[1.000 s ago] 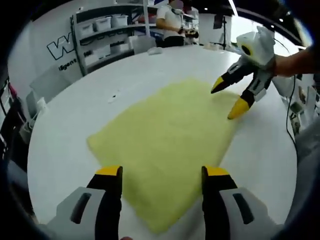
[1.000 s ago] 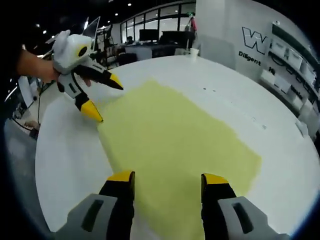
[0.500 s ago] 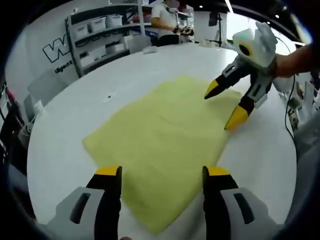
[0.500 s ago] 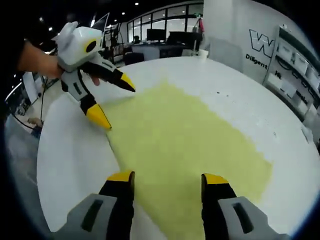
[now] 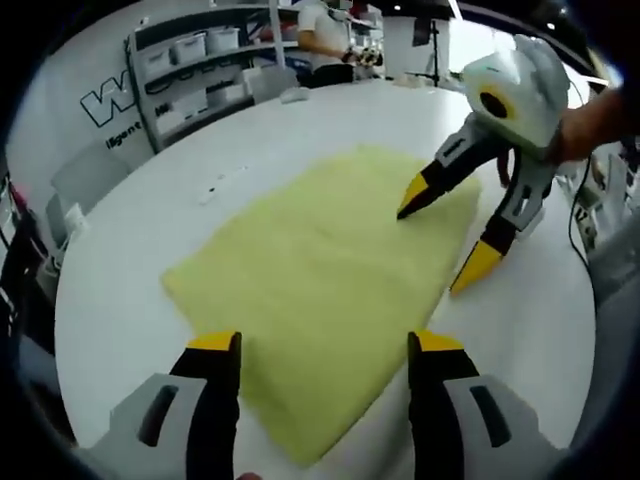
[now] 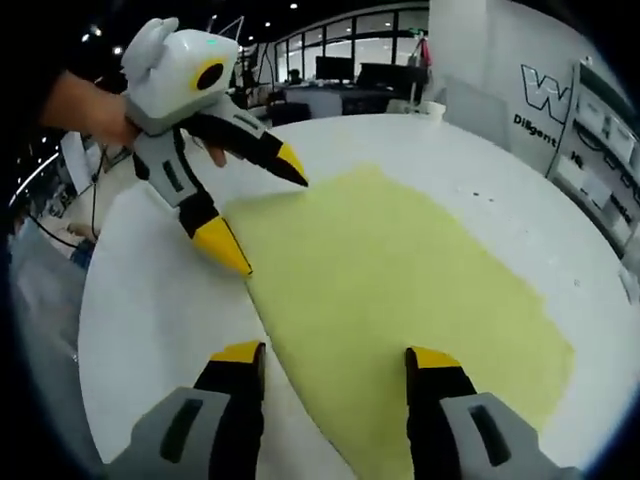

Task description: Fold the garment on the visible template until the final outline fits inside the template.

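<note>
A pale yellow garment (image 5: 320, 270) lies flat in a rough rectangle on the white round table (image 5: 130, 300); it spreads across the right gripper view (image 6: 400, 290) too. My left gripper (image 5: 325, 345) hovers open over the cloth's near corner, nothing between its yellow-tipped fingers. My right gripper (image 6: 335, 355) is open above the cloth's near edge. In the left gripper view the right gripper (image 5: 440, 235) comes in from the right, jaws spread over the cloth's right edge. In the right gripper view the left gripper (image 6: 265, 215) straddles the cloth's left edge. No template outline is discernible.
Shelving with white bins (image 5: 200, 60) and a wall with black lettering (image 5: 105, 100) stand behind the table. A person (image 5: 325, 35) works at the back. Small dark marks (image 5: 215, 180) dot the tabletop. Desks with monitors (image 6: 330, 75) line the far side.
Both grippers have come closer to each other along the cloth's edge; each looms larger in the other's view. The garment lies as before, and both stay open.
</note>
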Demonstrator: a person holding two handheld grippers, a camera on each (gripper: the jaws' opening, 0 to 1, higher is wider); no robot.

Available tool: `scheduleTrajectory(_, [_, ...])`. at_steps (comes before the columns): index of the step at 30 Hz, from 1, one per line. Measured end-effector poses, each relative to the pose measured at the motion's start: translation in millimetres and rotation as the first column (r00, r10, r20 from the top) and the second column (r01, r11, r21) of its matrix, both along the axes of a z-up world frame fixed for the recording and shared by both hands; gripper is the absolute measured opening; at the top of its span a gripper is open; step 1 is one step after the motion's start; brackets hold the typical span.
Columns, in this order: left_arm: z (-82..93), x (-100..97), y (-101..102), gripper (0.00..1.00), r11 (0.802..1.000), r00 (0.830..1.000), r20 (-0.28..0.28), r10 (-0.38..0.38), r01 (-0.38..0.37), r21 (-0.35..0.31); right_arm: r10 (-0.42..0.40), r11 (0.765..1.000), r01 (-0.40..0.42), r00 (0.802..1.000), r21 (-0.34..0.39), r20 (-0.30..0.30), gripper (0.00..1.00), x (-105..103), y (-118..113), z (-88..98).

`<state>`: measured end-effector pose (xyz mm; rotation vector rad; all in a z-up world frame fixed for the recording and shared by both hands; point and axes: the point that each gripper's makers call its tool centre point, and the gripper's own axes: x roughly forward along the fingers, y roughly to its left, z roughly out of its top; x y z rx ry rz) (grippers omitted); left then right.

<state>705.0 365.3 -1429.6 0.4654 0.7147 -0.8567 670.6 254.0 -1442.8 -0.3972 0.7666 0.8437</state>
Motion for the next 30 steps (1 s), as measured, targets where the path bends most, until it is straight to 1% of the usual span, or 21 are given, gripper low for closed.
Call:
scheduleTrajectory(3, [-3.1,-0.5,5,0.72,1.000,1.000,-0.014,0.022,-0.022,-0.001,-0.024,1.000,0.024,1.000,-0.003,0.000,0.54,0,-16,3.4])
scheduleTrajectory(6, [-2.8,-0.5,6,0.72,0.999,0.999,-0.017,0.032,-0.033,-0.005,-0.056,0.998,0.056,0.998,-0.002,0.012,0.54,1,-33,6.8])
scheduleTrajectory(8, [-0.3,-0.5,3,0.71,1.000,1.000,-0.010,0.027,-0.027,-0.010,-0.097,0.995,0.097,0.995,0.002,0.012,0.54,2,-46,8.8])
scheduleTrajectory(11, [5.1,1.7,-1,0.70,0.999,1.000,0.010,0.025,-0.025,-0.028,-0.173,0.984,0.173,0.985,0.032,0.007,0.53,3,-64,12.3])
scheduleTrajectory(13, [3.2,2.8,1,0.70,0.999,1.000,0.013,0.026,-0.026,-0.020,-0.195,0.981,0.195,0.981,0.020,-0.016,0.52,0,-74,8.6])
scheduleTrajectory(14, [-1.7,2.3,5,0.70,1.000,1.000,0.004,0.031,-0.031,0.000,-0.204,0.979,0.204,0.979,0.020,-0.014,0.53,0,-79,6.3])
scheduleTrajectory(17, [-3.5,3.7,10,0.73,0.999,0.999,0.003,0.051,-0.051,-0.001,-0.233,0.972,0.233,0.972,0.025,-0.029,0.56,-2,-87,4.1])
scheduleTrajectory(19, [-2.9,3.1,10,0.74,0.999,0.999,0.003,0.053,-0.053,-0.002,-0.229,0.973,0.229,0.973,0.002,-0.030,0.56,-5,-93,1.8])
scheduleTrajectory(21, [-0.5,3.3,12,0.74,0.999,0.999,0.016,0.049,-0.049,-0.001,-0.229,0.973,0.229,0.973,0.005,-0.020,0.56,-7,-97,5.8])
scheduleTrajectory(23, [3.0,4.5,14,0.74,0.999,0.998,0.029,0.048,-0.048,-0.002,-0.249,0.968,0.249,0.968,0.020,-0.008,0.55,-5,-103,11.2])
scheduleTrajectory(26, [6.3,5.9,21,0.73,0.999,0.998,0.038,0.052,-0.052,-0.004,-0.271,0.962,0.271,0.963,0.028,-0.003,0.54,-4,-113,13.7])
scheduleTrajectory(28, [7.9,5.5,26,0.72,0.999,0.998,0.046,0.053,-0.052,-0.004,-0.282,0.958,0.283,0.959,0.054,-0.026,0.52,-8,-116,14.4])
scheduleTrajectory(29, [8.4,4.3,28,0.71,0.999,0.998,0.046,0.051,-0.051,-0.004,-0.294,0.948,0.301,0.953,0.102,-0.073,0.49,-13,-112,14.6])
scheduleTrajectory(30, [8.3,2.2,31,0.71,0.999,0.998,0.041,0.050,-0.049,-0.007,-0.297,0.946,0.306,0.950,0.106,-0.092,0.48,-15,-113,13.7])
